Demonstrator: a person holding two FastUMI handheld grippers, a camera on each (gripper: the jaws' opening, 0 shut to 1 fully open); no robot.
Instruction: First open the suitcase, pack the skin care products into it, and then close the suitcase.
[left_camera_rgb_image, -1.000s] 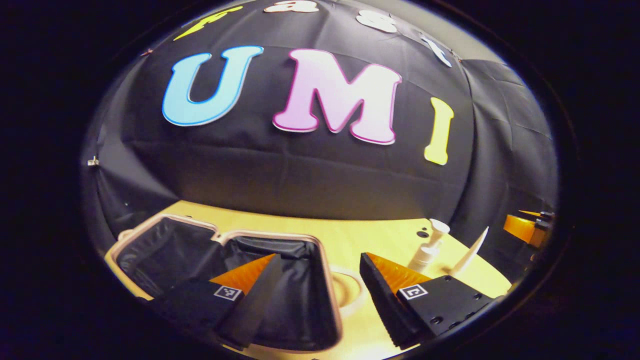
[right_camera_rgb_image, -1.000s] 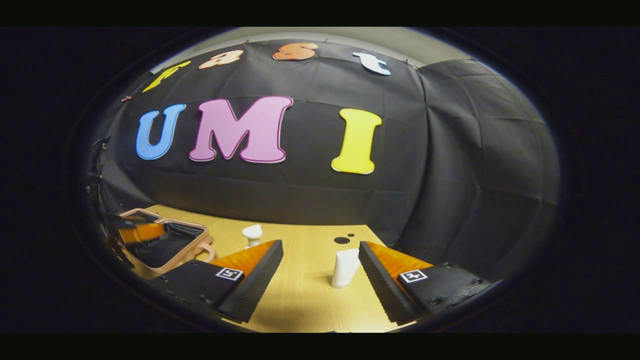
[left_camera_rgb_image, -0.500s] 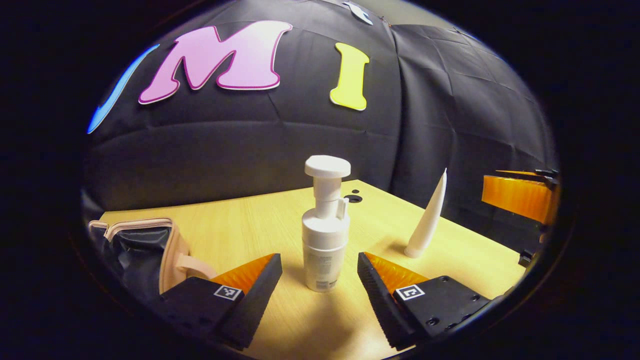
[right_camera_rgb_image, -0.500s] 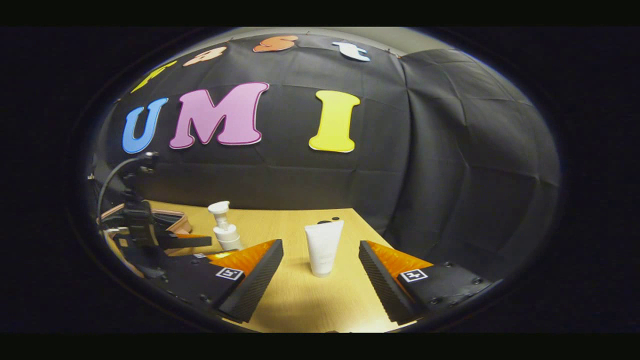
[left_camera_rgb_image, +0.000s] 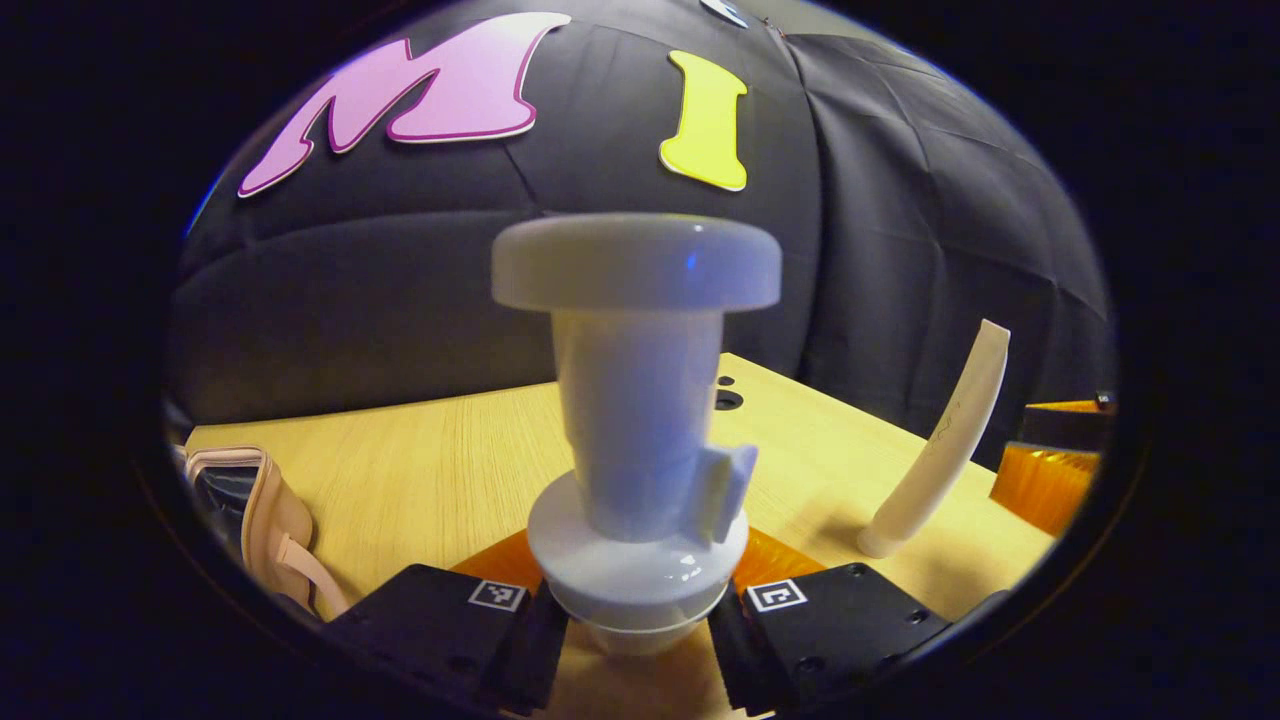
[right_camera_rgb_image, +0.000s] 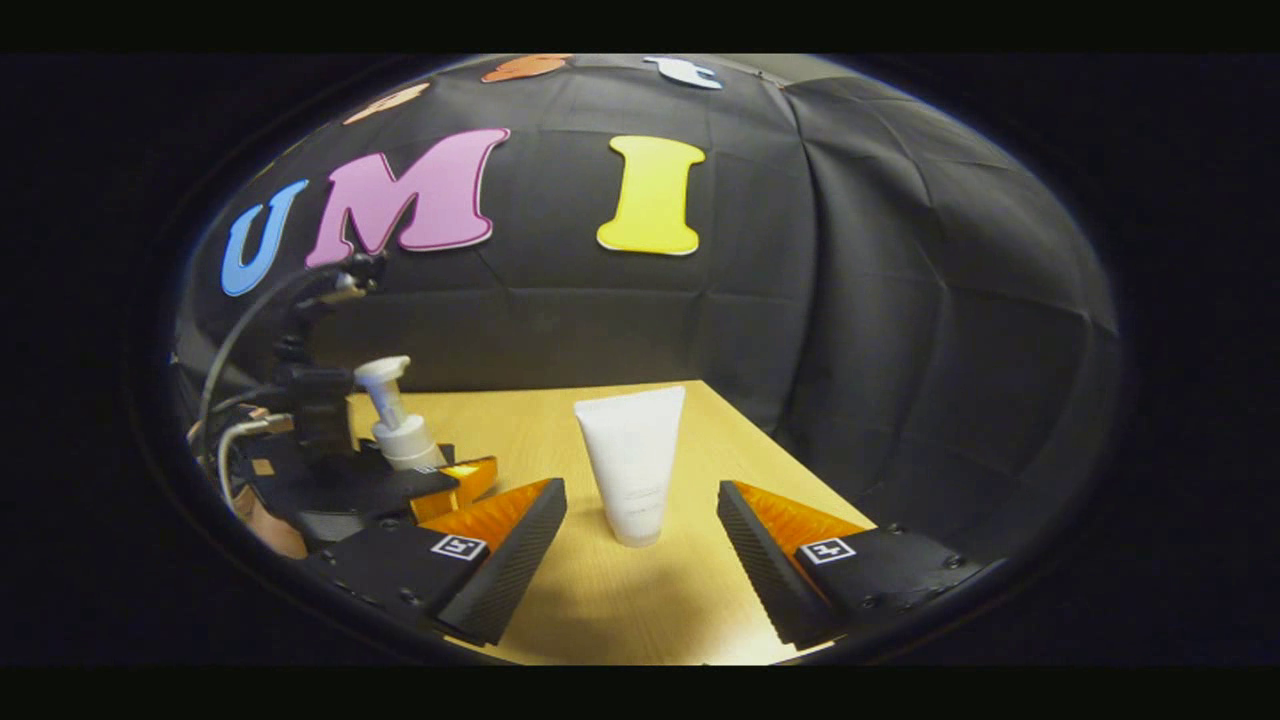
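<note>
A white pump bottle (left_camera_rgb_image: 636, 400) stands upright between the fingers of my left gripper (left_camera_rgb_image: 636, 640), which is shut on its body just below the collar. In the right gripper view the same pump bottle (right_camera_rgb_image: 395, 425) sits in the left gripper (right_camera_rgb_image: 400, 490) at the left. A white tube (right_camera_rgb_image: 632, 460) stands cap-down on the wooden table (right_camera_rgb_image: 600, 610). My right gripper (right_camera_rgb_image: 640, 560) is open around the tube, a finger on each side with a gap to it. The open pink suitcase (left_camera_rgb_image: 262, 510) with dark lining lies at the far left.
The white tube (left_camera_rgb_image: 945, 440) leans at the right in the left gripper view, with the right gripper (left_camera_rgb_image: 1050, 470) beyond it. Two small dark holes (left_camera_rgb_image: 728, 398) mark the table near its far corner. A hand (right_camera_rgb_image: 270, 530) and cables hold the left gripper. Black cloth walls stand behind the table.
My left gripper swung from the suitcase to the pump bottle, moved in and shut on it. My right gripper came closer to the tube, still open.
</note>
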